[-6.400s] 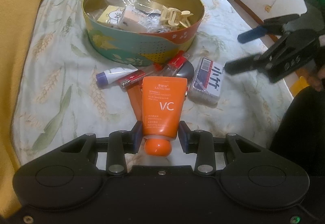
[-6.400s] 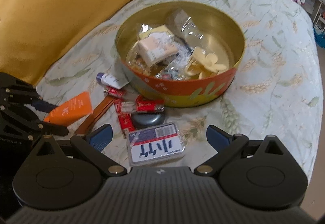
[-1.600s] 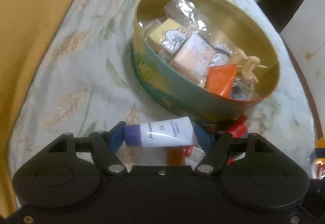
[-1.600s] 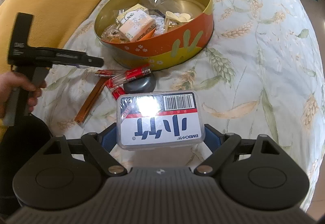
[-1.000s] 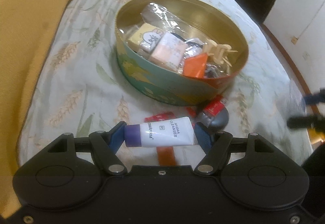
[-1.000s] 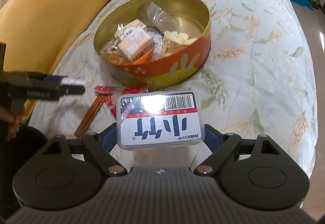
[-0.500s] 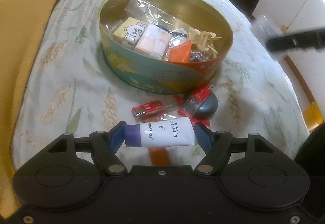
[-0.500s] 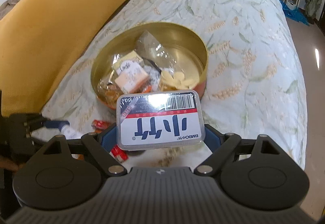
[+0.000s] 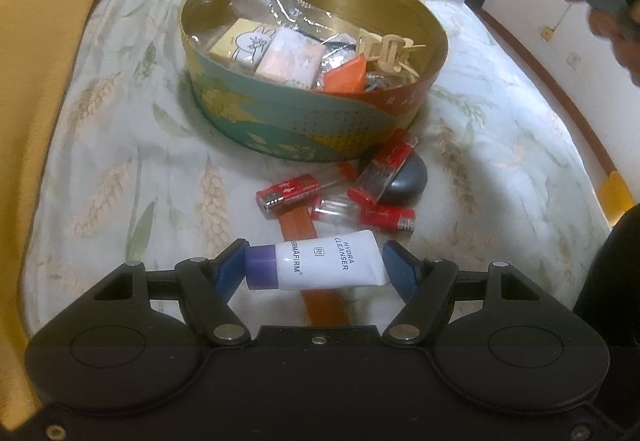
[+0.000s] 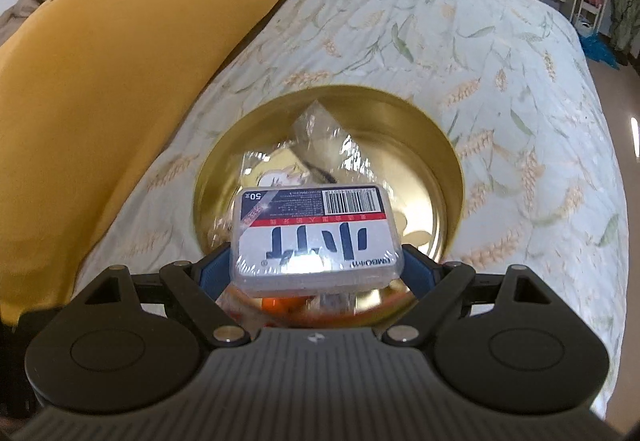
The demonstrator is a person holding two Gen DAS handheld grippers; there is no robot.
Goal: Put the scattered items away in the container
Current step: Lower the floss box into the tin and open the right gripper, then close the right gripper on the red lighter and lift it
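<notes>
Right gripper (image 10: 316, 269): your jaws are opening; box (image 10: 316, 237) between them, above the tin (image 10: 448, 157)
Left gripper (image 9: 314, 267): you clamp the tube (image 9: 316, 267)
Left: lighters (image 9: 288, 193), case (image 9: 408, 183) on the bed (image 9: 120, 161)

Right tongs (image 10: 316, 267) opening (left clamped)

Right gripper (image 10: 316, 261): jaws opening, above the tin.
Plastic box (image 10: 316, 237): between the blue fingers (image 10: 214, 271), tilted, barcode label up.
Round tin (image 10: 448, 161): gold inside, holding clear wrappers.
Bed (image 10: 500, 61): wheat-print cover, yellow blanket (image 10: 120, 61) alongside.
</notes>
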